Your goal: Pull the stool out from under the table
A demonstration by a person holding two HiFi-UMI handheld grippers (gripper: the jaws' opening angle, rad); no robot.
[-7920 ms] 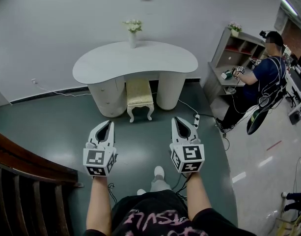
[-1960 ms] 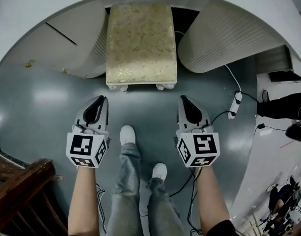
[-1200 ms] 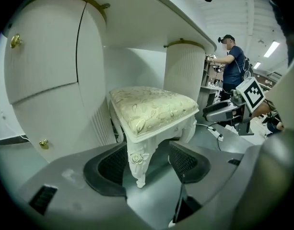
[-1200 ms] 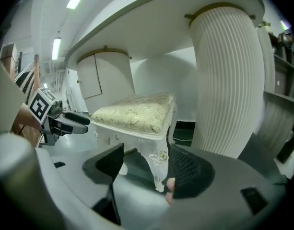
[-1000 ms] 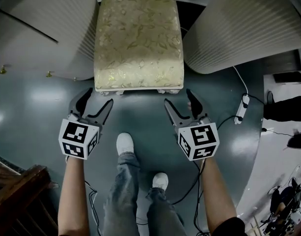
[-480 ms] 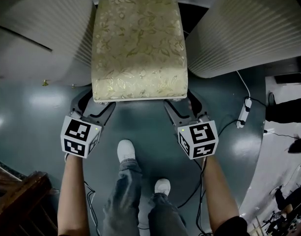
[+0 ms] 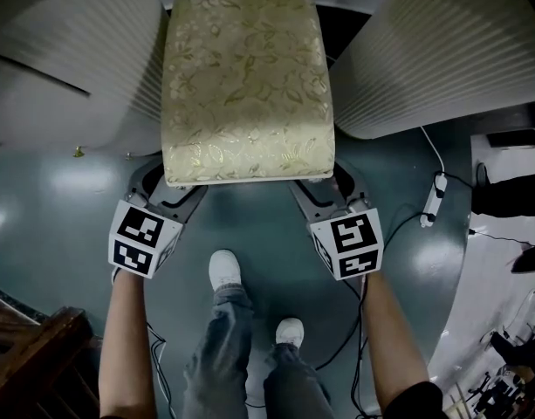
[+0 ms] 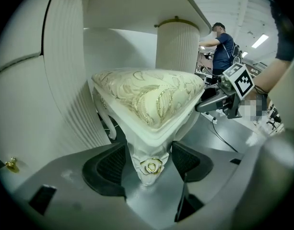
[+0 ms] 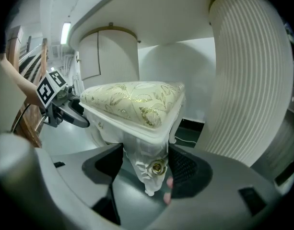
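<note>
The stool [image 7: 245, 77] has a cream, gold-patterned cushion and white carved legs, and it stands between the white table's two ribbed pedestals [image 7: 424, 51]. In the head view both grippers reach under its front edge, so the cushion hides their fingertips. My left gripper [image 7: 168, 188] is shut on the front left leg [image 8: 149, 164], which has a pad against each side. My right gripper [image 7: 324, 188] is shut the same way on the front right leg [image 9: 149, 169]. A gold rosette on each leg sits between the pads.
The left pedestal [image 7: 66, 59] and the right one flank the stool closely. A power strip [image 7: 437, 186] and cables lie on the grey floor at the right. My feet [image 7: 222, 269] stand just behind the grippers. Dark wooden furniture [image 7: 31, 356] sits at the lower left.
Over the last second both grippers went forward from open in front of the stool to under its front edge, and each closed round a front leg. The stool has barely shifted.
</note>
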